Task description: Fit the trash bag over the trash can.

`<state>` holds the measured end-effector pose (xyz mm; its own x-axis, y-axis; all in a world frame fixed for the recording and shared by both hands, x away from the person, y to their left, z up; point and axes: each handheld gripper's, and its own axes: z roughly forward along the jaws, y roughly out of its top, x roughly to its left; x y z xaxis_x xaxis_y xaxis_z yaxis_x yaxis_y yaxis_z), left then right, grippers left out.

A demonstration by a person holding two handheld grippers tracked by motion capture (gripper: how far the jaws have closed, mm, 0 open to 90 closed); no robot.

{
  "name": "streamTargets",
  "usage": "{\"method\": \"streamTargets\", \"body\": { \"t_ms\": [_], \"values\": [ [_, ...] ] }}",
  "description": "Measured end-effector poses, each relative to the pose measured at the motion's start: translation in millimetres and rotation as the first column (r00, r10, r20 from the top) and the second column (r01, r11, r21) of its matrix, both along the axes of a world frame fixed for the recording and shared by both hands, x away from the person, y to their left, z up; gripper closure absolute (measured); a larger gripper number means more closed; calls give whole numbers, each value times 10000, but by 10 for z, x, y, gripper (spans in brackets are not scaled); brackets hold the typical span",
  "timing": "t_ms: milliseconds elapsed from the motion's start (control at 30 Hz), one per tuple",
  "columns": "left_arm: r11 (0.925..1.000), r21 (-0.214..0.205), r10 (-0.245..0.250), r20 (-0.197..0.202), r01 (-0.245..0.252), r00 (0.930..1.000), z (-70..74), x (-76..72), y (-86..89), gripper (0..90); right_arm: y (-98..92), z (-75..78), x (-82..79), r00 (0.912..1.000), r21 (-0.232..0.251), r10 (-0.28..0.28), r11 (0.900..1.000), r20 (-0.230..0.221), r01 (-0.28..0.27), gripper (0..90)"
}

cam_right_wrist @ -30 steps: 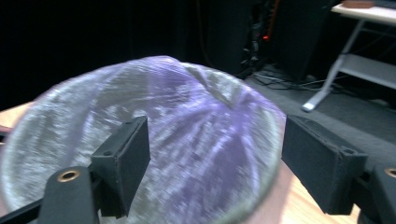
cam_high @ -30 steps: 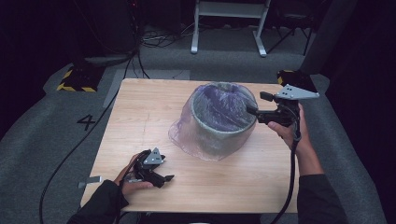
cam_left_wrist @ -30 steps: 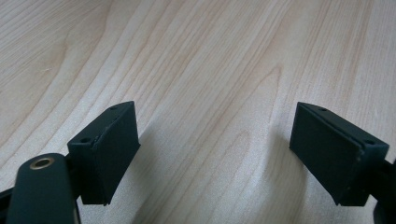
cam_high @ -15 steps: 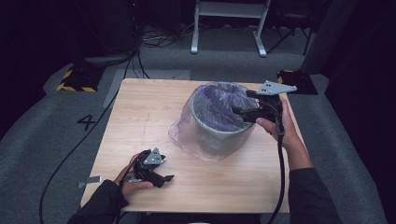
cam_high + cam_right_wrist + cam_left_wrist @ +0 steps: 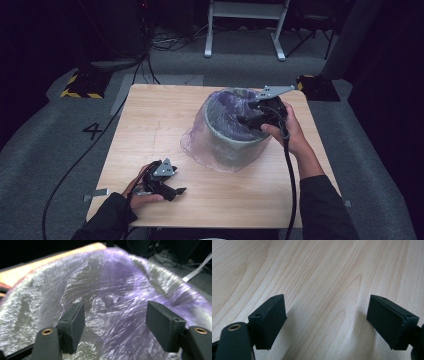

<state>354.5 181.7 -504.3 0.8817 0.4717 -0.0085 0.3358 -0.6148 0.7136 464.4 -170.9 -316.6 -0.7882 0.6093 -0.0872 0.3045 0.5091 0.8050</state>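
A grey round bin (image 5: 235,147) stands right of the table's middle, lined with a thin purple plastic bag (image 5: 196,142) that spills over its rim. My right gripper (image 5: 244,120) reaches in over the bin's right rim, jaws pointing into the opening. In the right gripper view the crinkled bag film (image 5: 112,287) lies beyond the right gripper (image 5: 116,320). Its jaws have just been closing, but they stand apart with nothing pressed between them. My left gripper (image 5: 176,190) rests near the front left of the table, open over bare wood (image 5: 327,315).
The wooden table (image 5: 150,125) stands on grey carpet marked with a number 4 (image 5: 93,130). Cables (image 5: 75,165) trail off the table's left side. A white stand (image 5: 245,25) and dark equipment sit behind the table.
My right gripper has moved left, from beside the bin's right rim to over its opening. The left gripper has stayed put.
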Motion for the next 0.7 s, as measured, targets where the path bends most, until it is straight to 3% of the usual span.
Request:
{"method": "streamTargets", "body": {
  "t_ms": [267, 533, 633, 700],
  "values": [
    [10000, -9, 21, -24, -21, 10000, 0, -6, -3, 155, 82, -66, 77, 9969, -1060, 73, 9942, -782, -156, 345],
    [10000, 9, 8, -12, -8, 10000, 1, -7, -2, 155, 121, -139, 132, 9879, -2084, -164, 9779, -1541, -162, 290],
    [10000, 13, 0, -9, 0, 10000, 1, -7, -2, 155, 146, -171, 146, 9832, -2536, -163, 9668, -1818, -309, 280],
    [10000, 10, -60, -16, 60, 10000, 1, -10, -3, 155, 162, -178, 149, 9802, -2555, -203, 9663, -1971, -314, 286]
  ]
}}
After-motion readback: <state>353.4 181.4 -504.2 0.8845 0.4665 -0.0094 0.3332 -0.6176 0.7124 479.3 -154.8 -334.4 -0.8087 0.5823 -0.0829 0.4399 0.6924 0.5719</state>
